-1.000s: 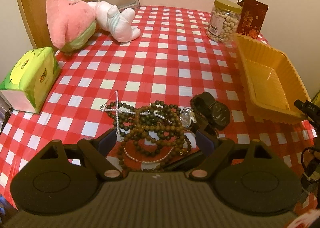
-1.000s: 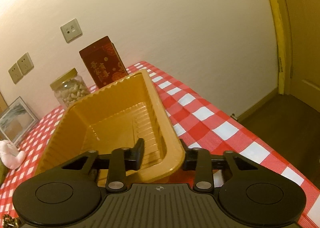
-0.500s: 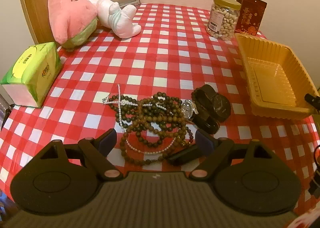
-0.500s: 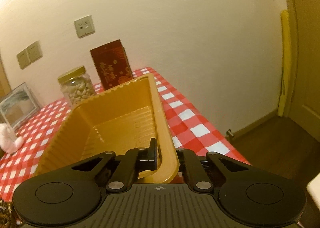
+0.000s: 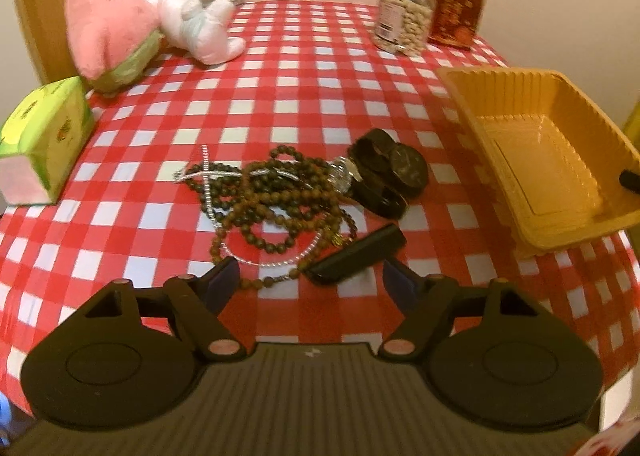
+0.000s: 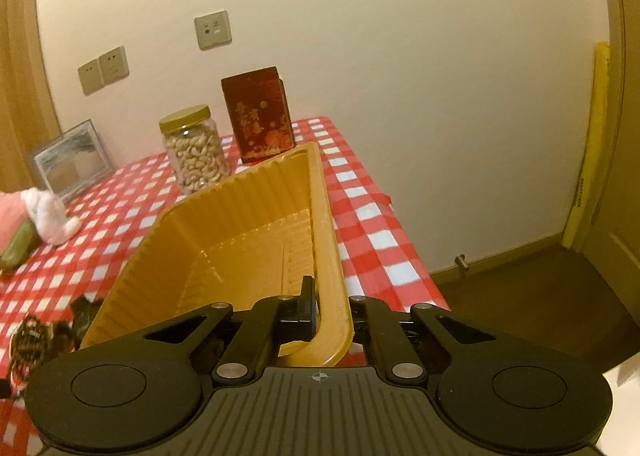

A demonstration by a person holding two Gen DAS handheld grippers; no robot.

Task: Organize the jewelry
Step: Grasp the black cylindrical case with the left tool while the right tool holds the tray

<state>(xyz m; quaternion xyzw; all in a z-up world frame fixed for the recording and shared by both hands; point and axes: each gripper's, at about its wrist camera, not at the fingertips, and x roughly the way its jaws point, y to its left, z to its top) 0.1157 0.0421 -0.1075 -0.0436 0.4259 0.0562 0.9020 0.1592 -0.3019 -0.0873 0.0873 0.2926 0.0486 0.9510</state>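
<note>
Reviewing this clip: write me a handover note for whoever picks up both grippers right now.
Right gripper: shut on the near rim of the yellow tray, which looks tilted up off the table.
Left gripper: jaws closing, nothing between the pads yet; it hangs just short of the jewelry.
Jewelry: tangled bead strands, a pearl strand, a silver chain, watches and a slim black case lie in one pile on the checked cloth, left of the tray.
Done: tray gripped. The tray is empty.
Left: every piece has yet to go into the tray.
</note>
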